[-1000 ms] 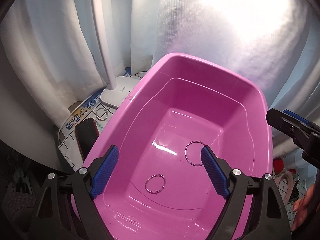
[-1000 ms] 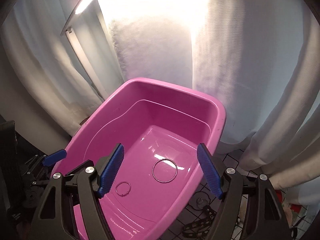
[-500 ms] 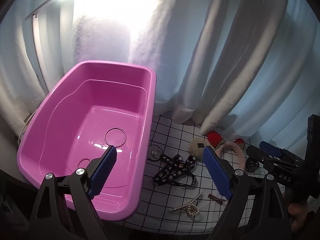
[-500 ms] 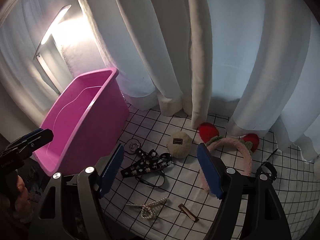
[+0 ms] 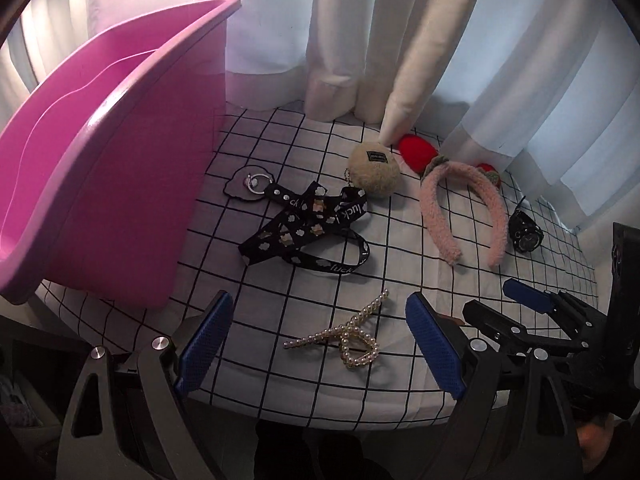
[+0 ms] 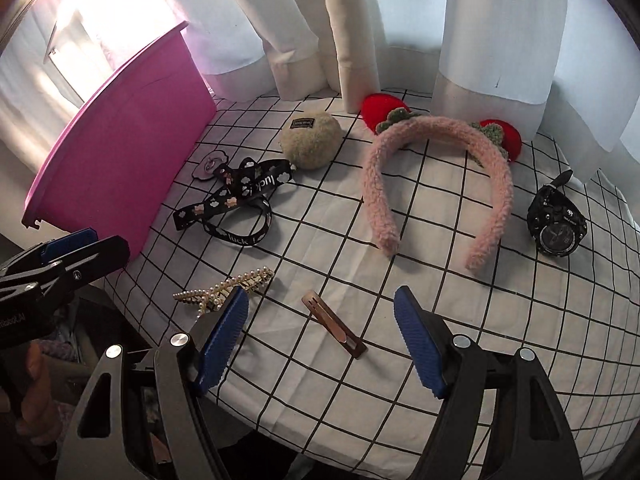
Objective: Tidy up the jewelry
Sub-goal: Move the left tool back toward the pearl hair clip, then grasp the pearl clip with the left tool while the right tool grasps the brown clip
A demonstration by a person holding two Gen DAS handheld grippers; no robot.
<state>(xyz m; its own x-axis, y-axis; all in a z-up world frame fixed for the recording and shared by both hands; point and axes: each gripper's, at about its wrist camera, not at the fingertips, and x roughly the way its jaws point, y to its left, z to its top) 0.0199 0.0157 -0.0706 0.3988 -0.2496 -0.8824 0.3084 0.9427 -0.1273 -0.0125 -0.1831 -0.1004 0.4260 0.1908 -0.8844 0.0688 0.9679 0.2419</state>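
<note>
A pearl hair clip [image 5: 345, 335] lies on the checked cloth near its front edge, between the wide-apart fingers of my open left gripper [image 5: 320, 344], which hovers over it without touching. A slim brown hair clip [image 6: 334, 325] lies between the fingers of my open right gripper [image 6: 320, 340], also untouched. The pearl hair clip [image 6: 228, 285] shows partly behind the right gripper's left finger. Farther back lie a black lanyard [image 5: 308, 228], a beige pompom [image 5: 374, 168], a pink fluffy headband [image 6: 436, 176] with red ears and a black watch [image 6: 558, 226]. The pink tub [image 5: 100, 152] stands at the left.
White curtains [image 5: 360, 40] hang along the back of the table. A small charm with a ring [image 5: 250, 184] lies beside the tub. The checked cloth [image 6: 480, 320] ends at the table's front edge just below both grippers. The left gripper [image 6: 52, 264] shows at the right view's left edge.
Both grippers have swung right from over the pink tub and dropped towards the checked cloth. The tub has slid to the left of both views, and the hair clips now lie between the fingers.
</note>
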